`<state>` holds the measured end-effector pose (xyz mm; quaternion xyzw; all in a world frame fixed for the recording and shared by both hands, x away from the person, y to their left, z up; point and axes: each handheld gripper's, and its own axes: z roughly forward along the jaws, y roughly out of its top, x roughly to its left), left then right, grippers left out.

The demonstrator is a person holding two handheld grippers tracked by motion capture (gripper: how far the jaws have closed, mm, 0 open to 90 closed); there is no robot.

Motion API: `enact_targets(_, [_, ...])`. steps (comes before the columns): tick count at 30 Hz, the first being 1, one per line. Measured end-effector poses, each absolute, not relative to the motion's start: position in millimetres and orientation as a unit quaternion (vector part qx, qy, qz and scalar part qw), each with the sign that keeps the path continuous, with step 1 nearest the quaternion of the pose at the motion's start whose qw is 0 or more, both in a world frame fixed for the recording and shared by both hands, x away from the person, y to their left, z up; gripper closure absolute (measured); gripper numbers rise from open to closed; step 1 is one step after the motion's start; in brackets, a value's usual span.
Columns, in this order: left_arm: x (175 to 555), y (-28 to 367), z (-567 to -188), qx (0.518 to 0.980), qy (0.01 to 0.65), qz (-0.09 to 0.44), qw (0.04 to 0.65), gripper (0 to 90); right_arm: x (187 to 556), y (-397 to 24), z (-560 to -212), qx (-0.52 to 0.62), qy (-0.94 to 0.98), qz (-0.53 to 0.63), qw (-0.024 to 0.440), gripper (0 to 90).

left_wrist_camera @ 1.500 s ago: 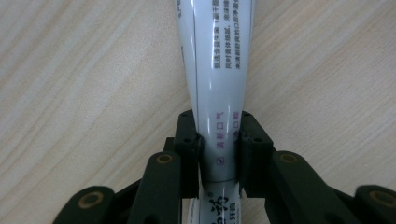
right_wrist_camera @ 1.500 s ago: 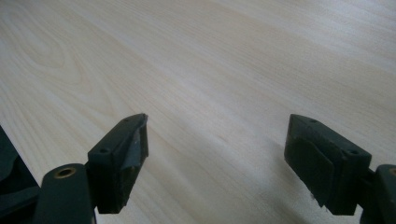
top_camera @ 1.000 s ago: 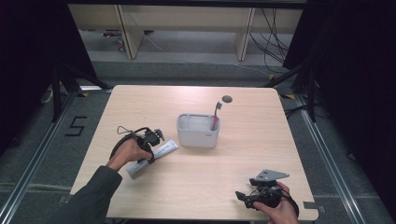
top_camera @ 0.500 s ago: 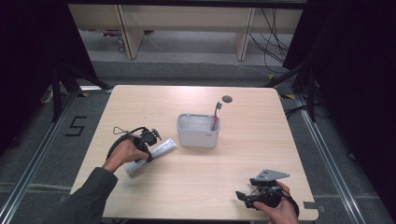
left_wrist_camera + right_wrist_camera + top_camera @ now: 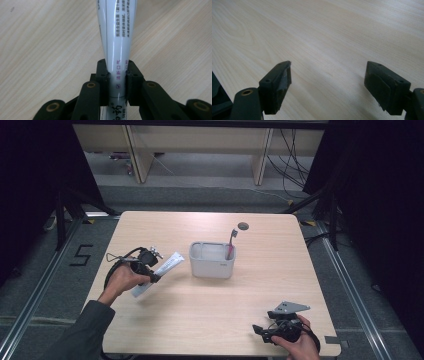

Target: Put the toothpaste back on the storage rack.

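A white toothpaste tube point(image 5: 161, 272) with printed text is pinched between the pads of my left gripper point(image 5: 155, 276), which is shut on it at the table's left side. In the left gripper view the tube point(image 5: 117, 45) runs up from the jaws above the wood, and my left gripper point(image 5: 117, 77) clamps its lower part. A grey rectangular cup point(image 5: 212, 260) stands at the table's middle with a red toothbrush point(image 5: 231, 242) leaning in it. My right gripper point(image 5: 259, 330) rests at the front right corner, open, with nothing between its jaws; my right gripper point(image 5: 328, 77) faces bare wood.
The light wooden table point(image 5: 210, 320) has a small round grommet point(image 5: 243, 226) near its far edge. Metal rails run along the floor on both sides. Shelving and cables stand beyond the far edge.
My left gripper has lifted the toothpaste tube off the table and carried it slightly toward the cup. The right gripper has kept still.
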<state>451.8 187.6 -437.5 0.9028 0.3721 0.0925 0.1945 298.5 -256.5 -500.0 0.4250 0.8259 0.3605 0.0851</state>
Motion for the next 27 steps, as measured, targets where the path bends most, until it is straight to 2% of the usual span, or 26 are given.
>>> enact_targets(3, [451.9,191.0,-431.6,0.897,0.376,0.102,0.211,75.9,298.7,-256.6,-500.0,0.424,0.826,0.360,0.086,22.8])
enact_targets(10, [450.2,197.1,-407.2,0.861,0.391,0.133,0.298,75.9,298.5,-256.7,-500.1,0.427,0.825,0.361,0.085,22.9])
enact_targets(15, [451.3,197.8,-398.1,0.846,0.392,0.136,0.334,75.8,299.7,-257.5,-500.7,0.419,0.828,0.362,0.088,22.9])
enact_targets(16, [451.1,196.2,-395.4,0.832,0.399,0.152,0.354,75.8,300.7,-257.8,-501.2,0.413,0.829,0.365,0.092,22.9])
enact_targets(19, [452.3,193.5,-391.3,0.817,0.398,0.157,0.386,75.8,300.2,-257.8,-500.9,0.417,0.828,0.363,0.090,22.9])
enact_targets(27, [456.8,177.2,-378.5,0.782,0.405,0.177,0.439,75.8,300.2,-258.2,-500.6,0.418,0.828,0.361,0.092,22.9])
